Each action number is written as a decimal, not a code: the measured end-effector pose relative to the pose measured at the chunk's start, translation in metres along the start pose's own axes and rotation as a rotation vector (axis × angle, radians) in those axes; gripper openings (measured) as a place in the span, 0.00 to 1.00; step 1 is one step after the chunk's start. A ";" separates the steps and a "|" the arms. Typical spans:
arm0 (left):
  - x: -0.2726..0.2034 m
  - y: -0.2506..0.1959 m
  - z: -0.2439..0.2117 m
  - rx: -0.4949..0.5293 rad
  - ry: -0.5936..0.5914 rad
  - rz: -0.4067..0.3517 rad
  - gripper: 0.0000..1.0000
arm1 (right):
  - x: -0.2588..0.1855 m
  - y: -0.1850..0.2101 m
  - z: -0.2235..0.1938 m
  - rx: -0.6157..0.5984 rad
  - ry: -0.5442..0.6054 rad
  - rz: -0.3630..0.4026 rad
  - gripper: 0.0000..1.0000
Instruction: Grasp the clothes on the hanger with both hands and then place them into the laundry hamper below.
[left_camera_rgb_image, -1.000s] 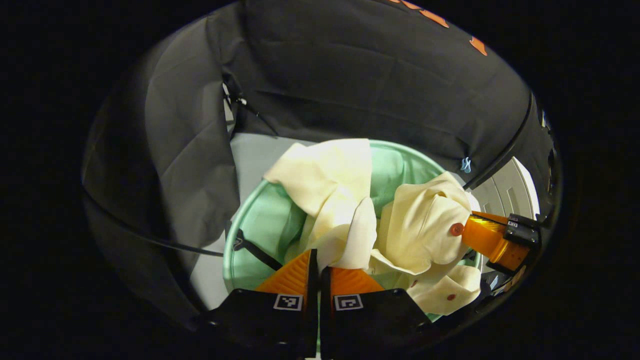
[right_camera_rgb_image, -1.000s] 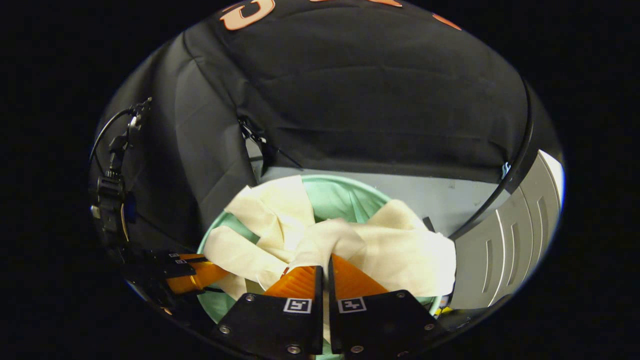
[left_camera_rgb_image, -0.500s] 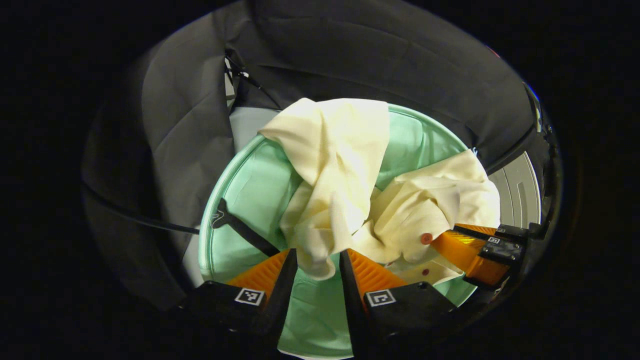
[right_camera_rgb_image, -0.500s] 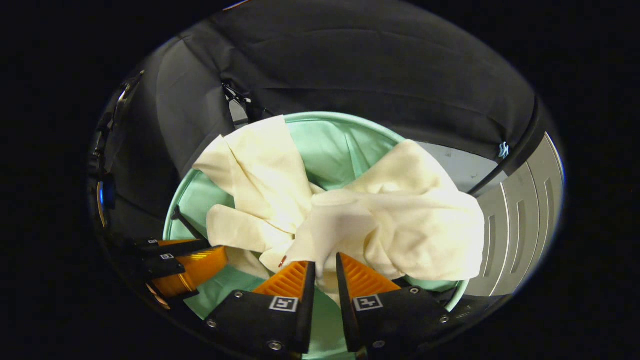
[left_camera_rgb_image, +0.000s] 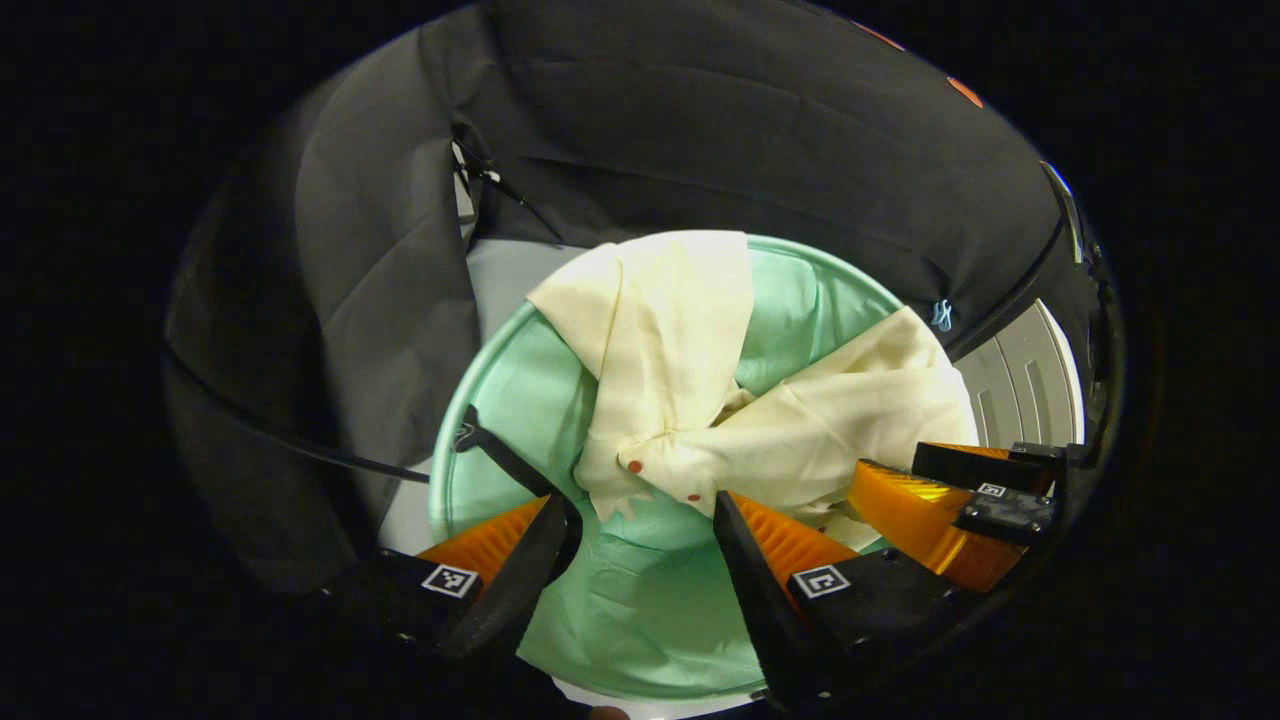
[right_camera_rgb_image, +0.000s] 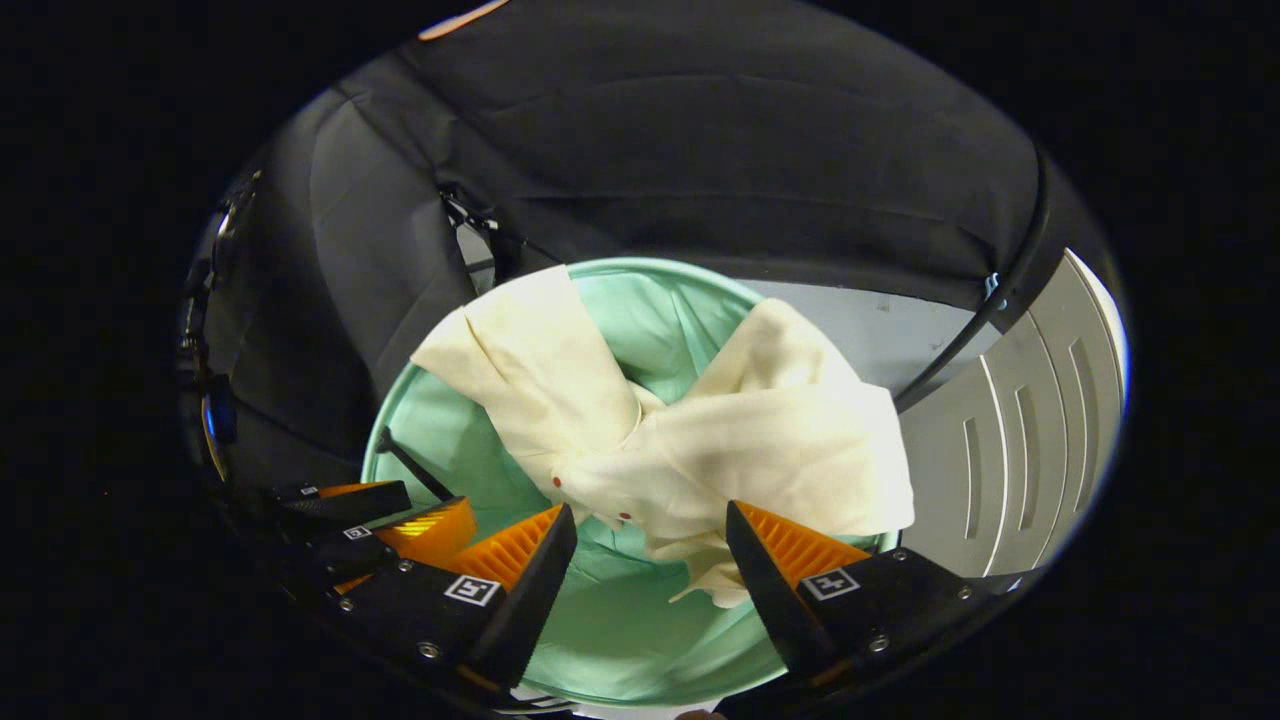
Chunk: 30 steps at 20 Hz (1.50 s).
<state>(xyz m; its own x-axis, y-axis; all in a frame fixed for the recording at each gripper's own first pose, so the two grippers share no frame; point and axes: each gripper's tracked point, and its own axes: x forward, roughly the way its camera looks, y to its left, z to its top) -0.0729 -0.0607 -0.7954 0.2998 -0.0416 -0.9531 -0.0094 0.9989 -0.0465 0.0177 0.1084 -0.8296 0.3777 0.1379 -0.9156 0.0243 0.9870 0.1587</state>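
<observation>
A cream shirt (left_camera_rgb_image: 700, 400) with small red buttons lies crumpled in the round mint-green laundry hamper (left_camera_rgb_image: 520, 400), two parts draped over its far rim. My left gripper (left_camera_rgb_image: 640, 510) stands open just above the hamper with nothing between its fingers, the shirt's hem just beyond them. In the right gripper view the same shirt (right_camera_rgb_image: 720, 440) spreads across the hamper (right_camera_rgb_image: 420, 420), and my right gripper (right_camera_rgb_image: 650, 525) is open over it, empty. The right gripper shows at the right edge of the left gripper view (left_camera_rgb_image: 930, 500); the left gripper shows at the lower left of the right gripper view (right_camera_rgb_image: 400, 525).
Black cloth walls close in behind and to the left of the hamper. A black strap (left_camera_rgb_image: 500, 460) crosses the hamper's left rim. A pale grey ribbed panel (right_camera_rgb_image: 1020, 440) stands to the right, and grey floor (right_camera_rgb_image: 880, 320) shows behind the hamper. A black cable (left_camera_rgb_image: 300, 450) runs along the cloth.
Both grippers went from shut on the shirt to wide open. The shirt dropped out of them and settled lower into the hamper.
</observation>
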 end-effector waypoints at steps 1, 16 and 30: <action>-0.008 -0.002 0.005 0.000 -0.021 0.001 0.98 | -0.008 -0.001 0.006 0.009 -0.018 0.003 0.94; -0.228 -0.005 0.164 -0.019 -0.592 -0.020 0.95 | -0.215 0.016 0.141 -0.024 -0.426 0.049 0.94; -0.456 0.022 0.269 0.035 -1.018 0.078 0.94 | -0.449 0.006 0.255 -0.134 -0.790 -0.028 0.94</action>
<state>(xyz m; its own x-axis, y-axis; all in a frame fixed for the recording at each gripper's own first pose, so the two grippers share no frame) 0.0472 -0.0134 -0.2814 0.9682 0.0461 -0.2460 -0.0402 0.9988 0.0290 0.0845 0.0316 -0.3231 0.9233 0.0635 -0.3787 -0.0492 0.9977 0.0474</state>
